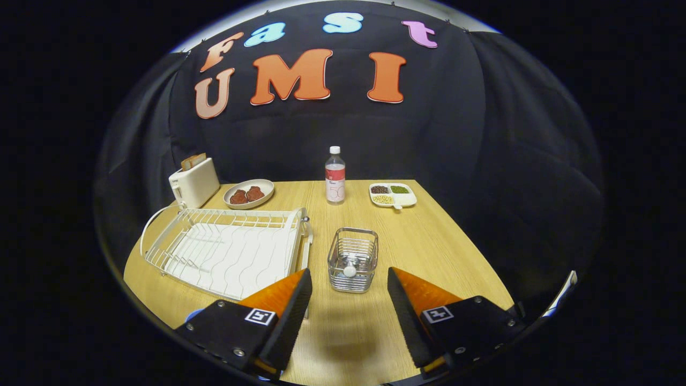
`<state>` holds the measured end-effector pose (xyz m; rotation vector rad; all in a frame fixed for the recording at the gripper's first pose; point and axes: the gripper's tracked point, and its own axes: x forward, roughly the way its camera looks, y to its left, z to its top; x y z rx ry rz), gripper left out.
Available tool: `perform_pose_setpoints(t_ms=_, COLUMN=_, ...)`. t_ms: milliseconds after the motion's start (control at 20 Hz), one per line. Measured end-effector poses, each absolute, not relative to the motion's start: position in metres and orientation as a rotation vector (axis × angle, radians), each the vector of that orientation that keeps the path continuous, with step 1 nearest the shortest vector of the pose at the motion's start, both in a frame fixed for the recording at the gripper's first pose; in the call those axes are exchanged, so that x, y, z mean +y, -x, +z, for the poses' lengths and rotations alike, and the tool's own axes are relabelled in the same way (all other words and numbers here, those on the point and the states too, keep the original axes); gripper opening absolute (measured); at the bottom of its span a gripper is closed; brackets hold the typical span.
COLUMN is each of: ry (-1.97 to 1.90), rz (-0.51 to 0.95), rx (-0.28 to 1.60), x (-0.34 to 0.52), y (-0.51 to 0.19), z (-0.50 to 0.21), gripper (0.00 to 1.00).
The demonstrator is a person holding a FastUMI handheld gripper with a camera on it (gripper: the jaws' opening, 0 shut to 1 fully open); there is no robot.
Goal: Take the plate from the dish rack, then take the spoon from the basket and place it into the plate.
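Wooden table, light grain, in black-walled booth. White wire dish rack on near left part. Just right of rack, small metal wire basket, spoon standing inside. Far left corner: white toaster, bread slice in slot. Beside toaster, oval plate holding two brown pieces. Far middle: clear bottle, white cap, upright. Far right: white divided tray with dark, green, pale fillings. Gripper fingers spread apart over near edge, nothing between them.
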<state>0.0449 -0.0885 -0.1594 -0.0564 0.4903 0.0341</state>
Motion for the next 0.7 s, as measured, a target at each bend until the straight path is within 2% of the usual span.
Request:
perform_pose_setpoints(t_ms=50, ry=0.067, rz=0.046, rx=0.496, x=-0.087, y=-0.05, z=-0.163, gripper=0.81)
perform_pose_setpoints(t_ms=300, ry=0.112, rz=0.094, rx=0.522, x=-0.083, y=-0.068, z=-0.177, gripper=0.46)
perform_pose_setpoints(t_ms=350, ry=0.116, rz=0.099, rx=0.525, x=-0.082, y=-0.069, z=-0.18, gripper=0.42)
perform_pose_setpoints(t_ms=500, ry=0.13, rz=0.088, rx=0.533, x=-0.089, y=-0.077, z=-0.183, gripper=0.18)
perform_pose_setpoints(t_ms=700, ry=0.132, rz=0.074, rx=0.517, x=-0.095, y=-0.079, z=-0.18, gripper=0.07)
